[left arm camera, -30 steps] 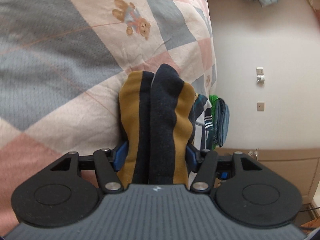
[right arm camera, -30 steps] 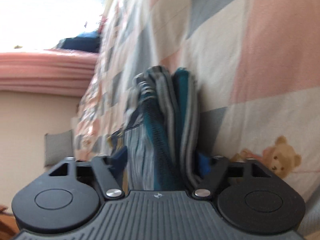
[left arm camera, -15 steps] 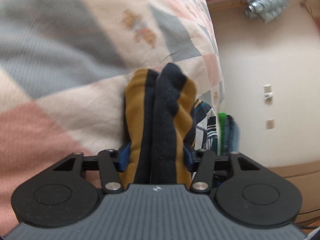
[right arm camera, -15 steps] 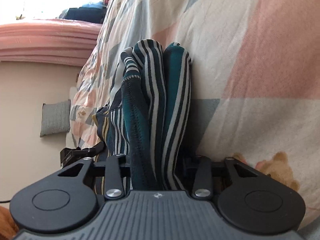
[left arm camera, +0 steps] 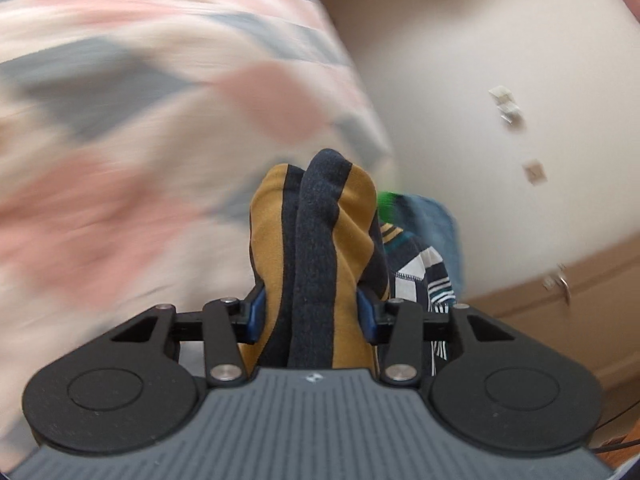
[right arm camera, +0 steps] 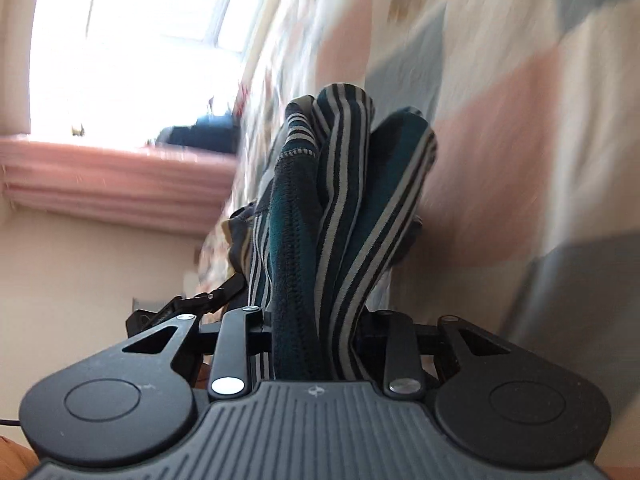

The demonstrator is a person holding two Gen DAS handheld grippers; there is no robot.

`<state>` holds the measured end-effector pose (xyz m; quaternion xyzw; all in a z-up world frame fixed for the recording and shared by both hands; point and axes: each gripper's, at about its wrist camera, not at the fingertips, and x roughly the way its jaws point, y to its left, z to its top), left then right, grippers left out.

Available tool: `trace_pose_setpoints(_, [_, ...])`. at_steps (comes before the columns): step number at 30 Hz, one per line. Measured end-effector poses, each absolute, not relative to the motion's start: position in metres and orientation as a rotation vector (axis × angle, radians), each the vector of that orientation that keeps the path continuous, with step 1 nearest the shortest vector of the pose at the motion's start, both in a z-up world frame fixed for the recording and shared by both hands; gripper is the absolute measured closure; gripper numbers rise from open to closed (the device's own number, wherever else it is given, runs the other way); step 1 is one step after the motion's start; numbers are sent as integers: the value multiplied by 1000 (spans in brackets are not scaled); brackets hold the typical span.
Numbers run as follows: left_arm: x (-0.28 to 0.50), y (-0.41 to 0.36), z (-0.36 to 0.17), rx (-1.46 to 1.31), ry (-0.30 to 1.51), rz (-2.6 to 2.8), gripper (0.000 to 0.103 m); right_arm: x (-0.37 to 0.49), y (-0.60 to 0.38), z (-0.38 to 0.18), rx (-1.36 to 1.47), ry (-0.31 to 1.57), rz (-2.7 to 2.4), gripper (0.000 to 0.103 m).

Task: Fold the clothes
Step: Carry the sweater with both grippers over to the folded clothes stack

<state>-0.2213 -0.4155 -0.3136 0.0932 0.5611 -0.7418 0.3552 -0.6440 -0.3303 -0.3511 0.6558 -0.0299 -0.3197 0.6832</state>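
both grippers clamped on one shirt

your left gripper (left arm camera: 310,312) pinches the shirt (left arm camera: 316,248)'s mustard end, your right gripper (right arm camera: 316,332) its teal-striped end; the quilt (left arm camera: 120,120) ahead now blurs, so you're swinging it mid-fold.

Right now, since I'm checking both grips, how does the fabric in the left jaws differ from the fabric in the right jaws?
The mustard and navy fabric has broad bands; the teal striped fabric has thin pale stripes. The mustard bunch stands straight; the teal one leans right, its folds splaying. Both are bunched and clamped, by the left gripper and right gripper, before the blurred patchwork quilt.
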Motion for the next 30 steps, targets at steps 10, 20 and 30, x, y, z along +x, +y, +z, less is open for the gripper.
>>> trace_pose_setpoints(10, [-464, -582, -234, 367, 1253, -2429, 63, -810, -313, -283, 1229, -541, -1067, 73])
trace_pose_setpoints(20, [-629, -676, -223, 539, 1143, -2645, 63, -883, -342, -291, 1154, -869, -1288, 73])
trace_pose_setpoints(30, [-664, -716, -323, 771, 1207, -2558, 59, -867, -378, -400, 1331, -890, -1427, 71])
